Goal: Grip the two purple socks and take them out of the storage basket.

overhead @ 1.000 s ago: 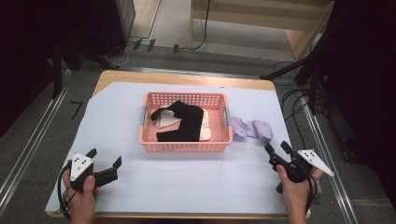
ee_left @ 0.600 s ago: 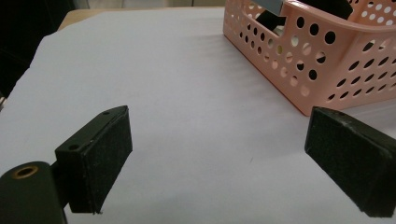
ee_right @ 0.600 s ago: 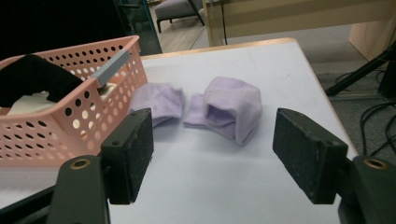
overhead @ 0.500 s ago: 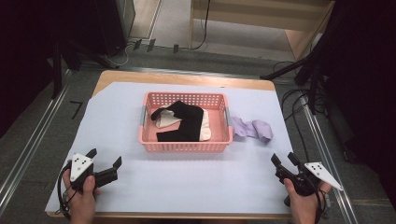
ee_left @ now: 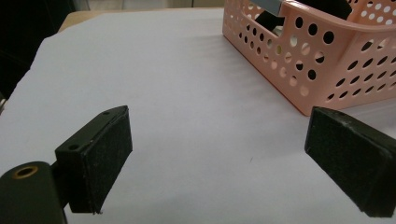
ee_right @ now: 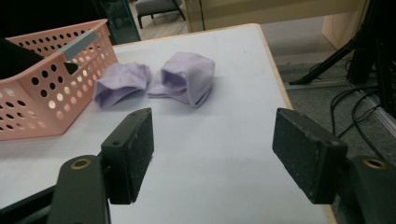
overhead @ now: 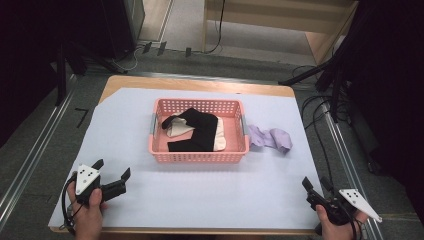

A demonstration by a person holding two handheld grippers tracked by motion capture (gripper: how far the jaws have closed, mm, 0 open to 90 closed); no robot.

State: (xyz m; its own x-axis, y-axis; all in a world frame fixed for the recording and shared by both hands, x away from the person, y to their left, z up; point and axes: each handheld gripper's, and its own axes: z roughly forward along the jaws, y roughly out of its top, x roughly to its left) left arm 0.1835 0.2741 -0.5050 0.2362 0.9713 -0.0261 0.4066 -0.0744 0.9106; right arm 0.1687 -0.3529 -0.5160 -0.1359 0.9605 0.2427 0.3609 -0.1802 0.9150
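Observation:
A pink perforated basket [overhead: 199, 156] stands in the middle of the white-covered table and holds black cloth [overhead: 201, 127] and cream cloth [overhead: 177, 131]. Just right of the basket lies a crumpled lilac cloth [overhead: 271, 138], also seen ahead of the right jaws [ee_right: 186, 77]. My left gripper [overhead: 111, 168] rests at the table's front left, open and empty, with the basket's corner [ee_left: 322, 51] ahead to its right. At the front right corner my right gripper [overhead: 315, 184] is open and empty, well short of the lilac cloth.
The table [overhead: 190, 83] has a wooden edge along the back. Cables [overhead: 320, 117] trail on the floor to the right, and metal rails [overhead: 30, 160] run along the left side. White cover [overhead: 210, 195] stretches bare between the two grippers.
My right gripper has drawn back toward the front right corner of the table, away from the lilac cloth. The left gripper has stayed put.

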